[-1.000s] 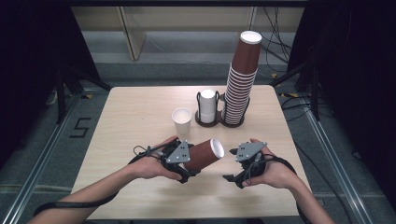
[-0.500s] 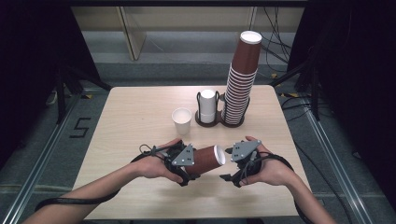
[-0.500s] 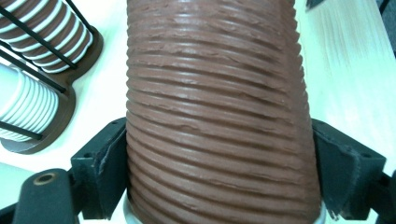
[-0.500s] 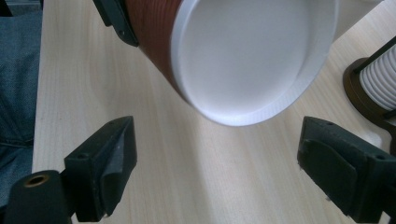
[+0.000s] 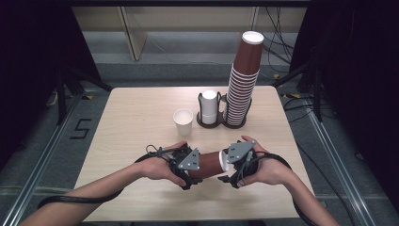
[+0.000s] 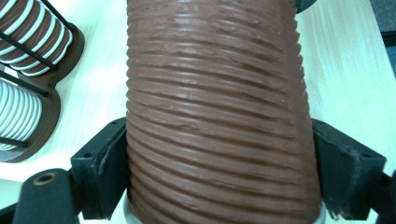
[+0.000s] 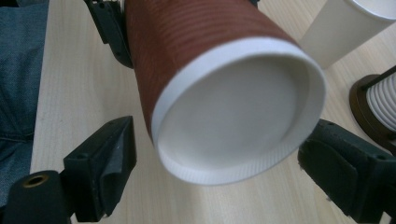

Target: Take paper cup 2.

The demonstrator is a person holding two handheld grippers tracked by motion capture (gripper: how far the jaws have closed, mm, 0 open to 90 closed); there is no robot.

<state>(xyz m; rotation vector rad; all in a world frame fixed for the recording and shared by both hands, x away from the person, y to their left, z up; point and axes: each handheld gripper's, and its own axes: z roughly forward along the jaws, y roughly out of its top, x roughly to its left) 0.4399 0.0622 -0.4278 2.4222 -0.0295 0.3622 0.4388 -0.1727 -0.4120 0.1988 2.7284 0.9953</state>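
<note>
- Cup action near the front edge of the table [image 5: 141, 113]: a ribbed brown cup [image 5: 207, 165] is held lying on its side, just above the wood, about midway along that edge.
- The left gripper [image 6: 219, 186] is clamped on the cup's ribbed wall, low down near its base; both black jaws are seen pressed flat against the ridges in the left gripper view.
- The right gripper [image 7: 219, 186] is parked at the cup's white-rimmed mouth. Its jaws are spread wider than the rim, 1 on each side, and a gap can be seen at the left jaw, so nothing is gripped there.
- The open mouth is faced straight into the right gripper view, white inside.
- 1 white cup [image 5: 183, 122] is stood upright near the middle of the table.
- A dark double holder [image 5: 221, 123] is set toward the back edge, with a short white stack [image 5: 209, 106] in 1 ring and a tall brown stack [image 5: 242, 80] in the other, leaning slightly.
</note>
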